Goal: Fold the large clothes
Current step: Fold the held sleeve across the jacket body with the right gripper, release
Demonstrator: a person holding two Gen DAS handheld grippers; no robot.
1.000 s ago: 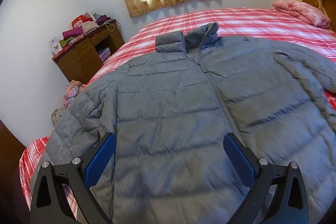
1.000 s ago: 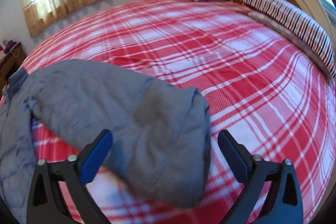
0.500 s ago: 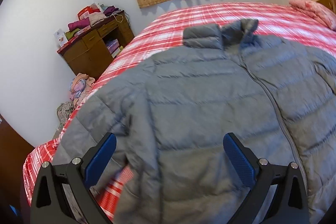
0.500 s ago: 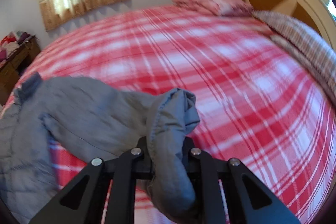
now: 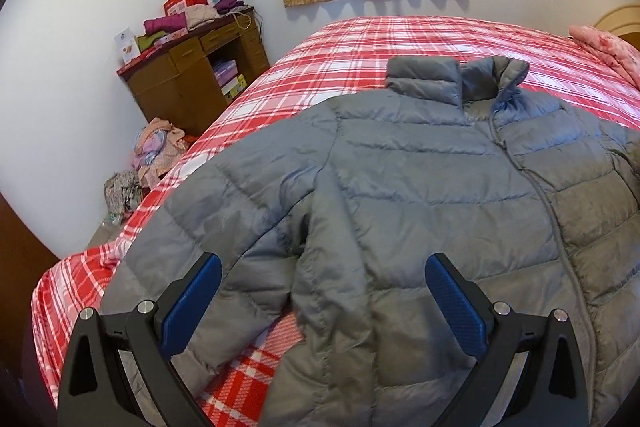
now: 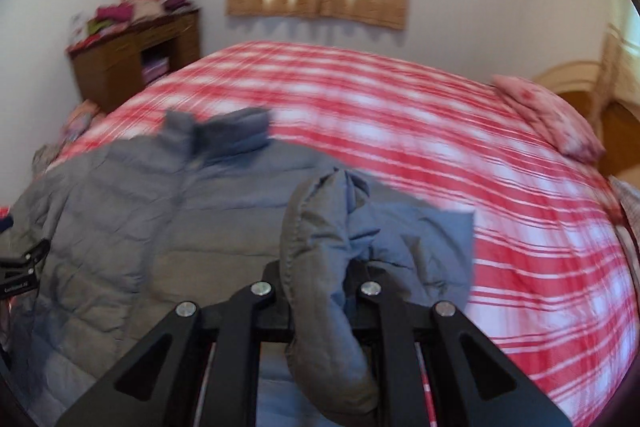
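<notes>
A grey puffer jacket (image 5: 420,195) lies front up on the red plaid bed, collar toward the window. My left gripper (image 5: 320,291) is open and empty, hovering over the jacket's left sleeve (image 5: 224,227) and armpit fold. In the right wrist view the jacket (image 6: 132,223) lies to the left. My right gripper (image 6: 320,291) is shut on the cuff end of the right sleeve (image 6: 324,227) and holds it lifted over the jacket's body. The left gripper shows at that view's left edge (image 6: 20,267).
The red plaid bed (image 5: 400,39) fills both views. A wooden dresser (image 5: 192,75) piled with clothes stands at the far left by the wall. Clothes lie on the floor (image 5: 152,155) beside it. A pink pillow (image 6: 552,119) and the headboard (image 6: 576,75) are at the right.
My right gripper closed on the sleeve cuff and swung it left, over the jacket body. My left gripper moved left, toward the jacket's left sleeve, staying open.
</notes>
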